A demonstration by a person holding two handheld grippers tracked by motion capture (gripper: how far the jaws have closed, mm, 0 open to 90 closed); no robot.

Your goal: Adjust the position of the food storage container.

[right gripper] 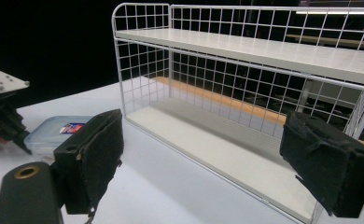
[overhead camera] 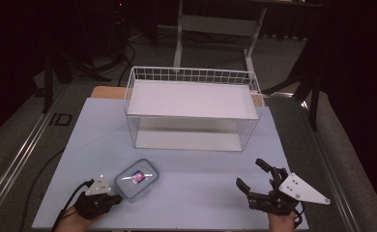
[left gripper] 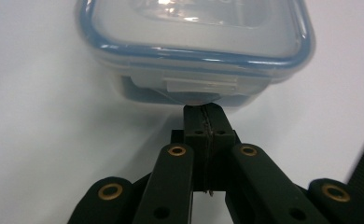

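A clear food container (overhead camera: 137, 179) with a blue-rimmed lid lies flat on the pale table (overhead camera: 201, 193), front left. My left gripper (overhead camera: 116, 198) sits just left of it, jaws pressed together. In the left gripper view its tips (left gripper: 203, 115) meet right below the container's (left gripper: 194, 42) side latch tab (left gripper: 201, 85), with nothing visible between them. My right gripper (overhead camera: 250, 173) rests at the front right, jaws wide apart and empty. The right gripper view looks past that gripper (right gripper: 199, 154) at the container (right gripper: 54, 130) and the left gripper (right gripper: 3, 116) far to the left.
A white wire rack (overhead camera: 191, 108) with a solid upper shelf (right gripper: 245, 51) and a lower shelf stands at the middle back of the table. Table legs and cables lie on the dark floor beyond. The table's front edge runs just under both hands.
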